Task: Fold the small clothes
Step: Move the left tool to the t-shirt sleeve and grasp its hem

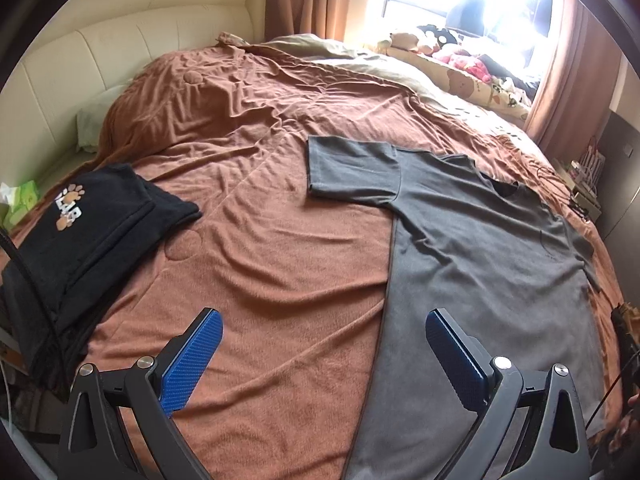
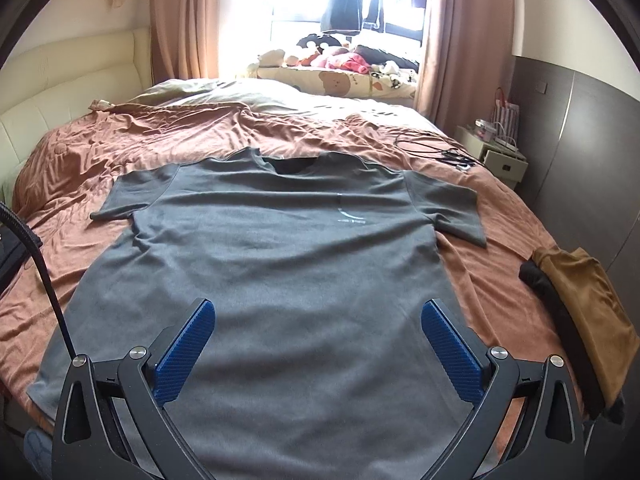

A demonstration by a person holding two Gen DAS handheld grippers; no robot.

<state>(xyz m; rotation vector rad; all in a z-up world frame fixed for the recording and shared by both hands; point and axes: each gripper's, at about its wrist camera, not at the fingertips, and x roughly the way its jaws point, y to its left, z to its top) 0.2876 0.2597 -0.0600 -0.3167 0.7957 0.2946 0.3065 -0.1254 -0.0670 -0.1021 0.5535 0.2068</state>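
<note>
— Right, where does the shirt lie?

— Flat on the bed [image 2: 500, 216], on the rust-brown cover. Grey T-shirt [image 2: 280, 248], front up, collar at the far end, hem at the near edge. Both short sleeves spread out to left and right. Light creasing across the chest, a faint curved mark right of centre.

— And your tongs?

— Both pairs apart, nothing between them. My right tongs [image 2: 318, 344] hang over the lower middle of the shirt; I cannot tell whether the blue pads [image 2: 186, 354] touch the cloth. My left tongs [image 1: 320, 354] sit over the shirt's left edge: the left pad above bare cover, the right pad above grey cloth.

— Anything else on the bed?

— Folded black garment [image 1: 92, 224] with a paw print, at the near left, well apart from the shirt. At the near right edge, a tan garment [image 2: 588, 312] lying on something black. Dark cables [image 2: 436, 150] at the far right, near the right sleeve but apart from it.

— Beyond the bed?

— Cream padded headboard [image 2: 68, 84] on the left. Soft toys [image 2: 332, 56] on the far sill under a bright window, curtains on either side. Small white bedside stand [image 2: 500, 160] on the right.
</note>
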